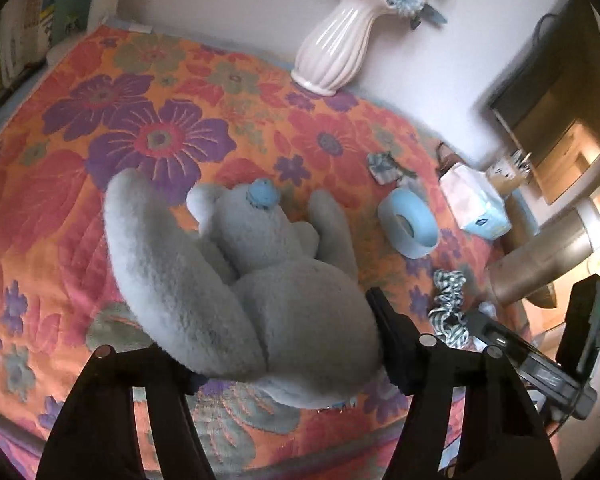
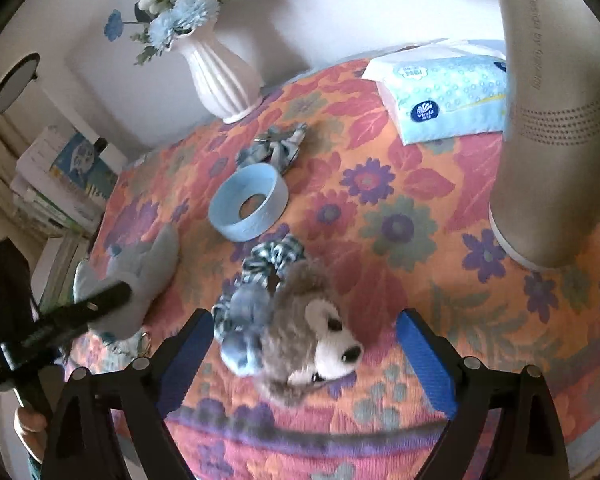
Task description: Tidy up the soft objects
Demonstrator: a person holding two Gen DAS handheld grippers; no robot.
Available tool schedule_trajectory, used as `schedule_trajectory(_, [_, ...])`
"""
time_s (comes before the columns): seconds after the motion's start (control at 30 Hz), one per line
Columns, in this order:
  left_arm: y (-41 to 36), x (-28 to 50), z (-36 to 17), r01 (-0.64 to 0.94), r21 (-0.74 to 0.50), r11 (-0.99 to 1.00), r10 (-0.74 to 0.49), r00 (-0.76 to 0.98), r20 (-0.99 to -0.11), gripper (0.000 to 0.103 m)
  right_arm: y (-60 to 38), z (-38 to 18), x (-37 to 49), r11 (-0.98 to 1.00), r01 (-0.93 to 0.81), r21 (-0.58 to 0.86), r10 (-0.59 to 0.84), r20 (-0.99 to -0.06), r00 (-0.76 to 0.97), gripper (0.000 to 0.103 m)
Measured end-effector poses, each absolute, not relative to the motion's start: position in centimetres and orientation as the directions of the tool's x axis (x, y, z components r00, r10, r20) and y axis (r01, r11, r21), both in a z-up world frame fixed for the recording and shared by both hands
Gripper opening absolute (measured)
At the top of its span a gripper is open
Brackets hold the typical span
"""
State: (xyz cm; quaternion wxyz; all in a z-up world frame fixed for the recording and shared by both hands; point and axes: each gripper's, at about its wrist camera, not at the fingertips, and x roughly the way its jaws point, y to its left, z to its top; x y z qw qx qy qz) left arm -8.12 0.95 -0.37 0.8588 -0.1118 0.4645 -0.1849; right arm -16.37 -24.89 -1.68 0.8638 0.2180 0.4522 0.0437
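A grey teddy bear (image 1: 260, 280) with a blue nose lies on its back on the floral cloth (image 1: 100, 200). My left gripper (image 1: 276, 340) is shut on its lower body: the right finger (image 1: 384, 332) presses its side and the left finger is mostly hidden under the plush. In the right wrist view the same bear (image 2: 140, 268) lies at the left. A brown-and-white plush animal (image 2: 300, 340) lies between the blue pads (image 2: 188, 352) of my right gripper (image 2: 306, 356), which stands open with gaps on both sides. A checked scrunchie (image 2: 272, 260) touches the plush's far side.
A blue ring (image 2: 248, 202), a striped fabric piece (image 2: 276, 146), a tissue pack (image 2: 448, 96), a white vase (image 2: 220, 76) with flowers and a tall beige cylinder (image 2: 548, 120) stand on the cloth. Books (image 2: 60, 184) are stacked beyond the left edge. The cloth's front edge runs just under the grippers.
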Motion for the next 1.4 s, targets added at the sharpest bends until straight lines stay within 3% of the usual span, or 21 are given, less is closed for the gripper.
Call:
schedule_trajectory(0.03, [1.0,-8.5,-0.3,0.221,-0.362,0.905,-0.424,0.506,-0.751,0.064,-24.7,-1.7,-16.4,0.908,0.110,0.404,0.267,-0.761,0.591,0.054])
schedule_trajectory(0.07, [1.0,-8.6,-0.3,0.228,-0.365,0.903,-0.430,0.505,-0.748,0.063,-24.5,-1.7,-16.5,0.911,0.094,0.402,0.275,-0.760,0.589,0.052])
schedule_trajectory(0.23, [1.1,-9.9,-0.2,0.290,-0.510,0.810,-0.586,0.442,-0.679,0.063,-24.6,-1.4,-17.6,0.892,0.067,0.447,0.316,-0.723,0.615,0.050])
schedule_trajectory(0.37, [1.3,-10.6,-0.1,0.322,-0.726,0.608,-0.792,0.312,-0.525,0.063,-25.3,-0.8,-18.5,0.881,0.064,0.470,0.334,-0.712,0.618,0.050])
schedule_trajectory(0.43, [1.1,-11.2,0.3,0.328,-0.764,0.555,-0.829,0.291,-0.477,0.063,-26.3,-0.4,-19.1,0.849,0.061,0.525,0.382,-0.689,0.616,0.050])
schedule_trajectory(0.57, [-0.6,-12.4,2.1,0.383,-0.704,0.598,-0.801,0.319,-0.506,0.063,-28.8,0.3,-20.4,0.774,0.068,0.629,0.456,-0.629,0.630,0.050])
schedule_trajectory(1.07, [-9.1,-16.0,5.5,0.571,-0.610,0.550,-0.818,0.221,-0.530,0.063,-36.7,-0.2,-24.2,0.600,0.134,0.789,0.550,-0.529,0.647,0.050])
schedule_trajectory(1.27, [-14.9,-17.7,6.6,0.661,-0.578,0.478,-0.831,0.127,-0.542,0.063,-41.8,1.7,-27.4,0.571,0.156,0.806,0.503,-0.494,0.709,0.050])
schedule_trajectory(1.4, [-19.0,-19.5,7.1,0.715,-0.561,0.418,-0.833,0.055,-0.550,0.063,-45.6,4.6,-30.5,0.594,0.196,0.780,0.384,-0.489,0.783,0.050])
